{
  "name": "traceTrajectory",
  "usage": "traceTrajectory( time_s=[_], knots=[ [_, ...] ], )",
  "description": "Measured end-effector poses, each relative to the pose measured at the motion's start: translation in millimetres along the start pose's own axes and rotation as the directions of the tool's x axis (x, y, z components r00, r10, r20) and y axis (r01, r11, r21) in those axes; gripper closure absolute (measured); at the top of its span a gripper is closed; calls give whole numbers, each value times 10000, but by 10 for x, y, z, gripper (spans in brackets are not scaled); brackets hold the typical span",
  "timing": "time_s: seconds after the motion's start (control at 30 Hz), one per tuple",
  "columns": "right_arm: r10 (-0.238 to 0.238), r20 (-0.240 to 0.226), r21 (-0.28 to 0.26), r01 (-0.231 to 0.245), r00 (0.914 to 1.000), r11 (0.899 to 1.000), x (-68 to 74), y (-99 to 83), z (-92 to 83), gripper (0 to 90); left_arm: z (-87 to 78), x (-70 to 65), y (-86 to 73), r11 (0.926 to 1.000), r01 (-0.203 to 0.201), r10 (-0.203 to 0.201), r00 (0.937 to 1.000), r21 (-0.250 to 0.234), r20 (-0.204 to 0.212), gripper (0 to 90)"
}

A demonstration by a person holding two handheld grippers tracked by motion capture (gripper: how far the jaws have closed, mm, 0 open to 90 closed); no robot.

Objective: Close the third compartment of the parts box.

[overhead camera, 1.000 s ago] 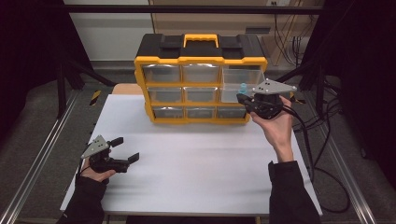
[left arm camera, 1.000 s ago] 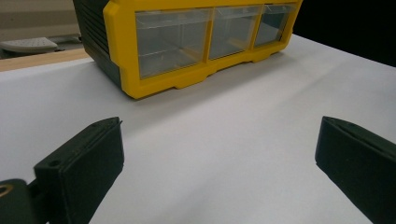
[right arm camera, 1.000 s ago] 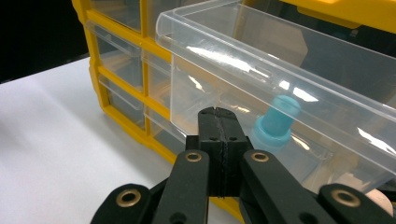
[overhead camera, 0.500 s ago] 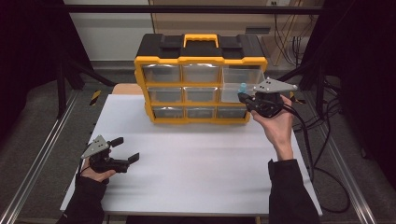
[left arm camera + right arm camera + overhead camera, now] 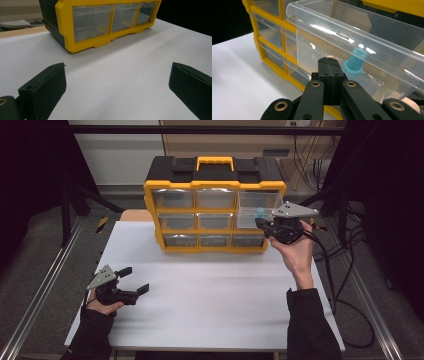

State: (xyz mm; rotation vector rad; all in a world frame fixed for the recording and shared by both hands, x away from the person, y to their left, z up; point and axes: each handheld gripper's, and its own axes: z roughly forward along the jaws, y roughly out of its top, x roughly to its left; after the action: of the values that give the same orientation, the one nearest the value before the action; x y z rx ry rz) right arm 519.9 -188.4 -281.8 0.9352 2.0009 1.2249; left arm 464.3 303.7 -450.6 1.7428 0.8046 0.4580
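A yellow and black organizer [image 5: 215, 185] with clear drawers stands at the back of the white table [image 5: 210, 310]. Its top right drawer [image 5: 250, 215] is pulled out part way. Inside that drawer [image 5: 362, 37] lies a small light-blue plastic piece [image 5: 354, 63], which the high view shows as a blue piece [image 5: 260, 212]. My right gripper [image 5: 261, 224] is at this drawer's front, and the jaws of my right gripper [image 5: 329, 60] are shut together with their tips against the clear front wall. My left gripper [image 5: 136, 280] rests low at the table's front left. The jaws of my left gripper [image 5: 117, 68] stand wide open over bare table.
The organizer's bottom row of drawers [image 5: 110, 20] is closed and looks empty in the left gripper view. Cables [image 5: 345, 250] trail off the table's right side. Metal rails [image 5: 45, 285] run along both sides of the table. A wooden edge [image 5: 135, 215] shows left of the organizer.
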Motion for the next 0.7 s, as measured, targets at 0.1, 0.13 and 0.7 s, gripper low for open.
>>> traceTrajectory(
  time_s=[0.1, 0.13, 0.7],
  knots=[
    [43, 28, 12, -43, 10000, 10000, -12, 3, 11, 900, 0, 0, 0, 10000, -10, 10, 10000, 1, -5, 9],
    [53, 32, 7, -53, 10000, 10000, -15, 4, 13, 900, -1, 0, 0, 10000, -10, 10, 10000, 3, -4, 9],
    [110, 35, 7, -111, 9999, 9999, -69, 28, 84, 900, -1, 7, -2, 10000, 16, -16, 10000, 10, -13, 8]
  ],
)
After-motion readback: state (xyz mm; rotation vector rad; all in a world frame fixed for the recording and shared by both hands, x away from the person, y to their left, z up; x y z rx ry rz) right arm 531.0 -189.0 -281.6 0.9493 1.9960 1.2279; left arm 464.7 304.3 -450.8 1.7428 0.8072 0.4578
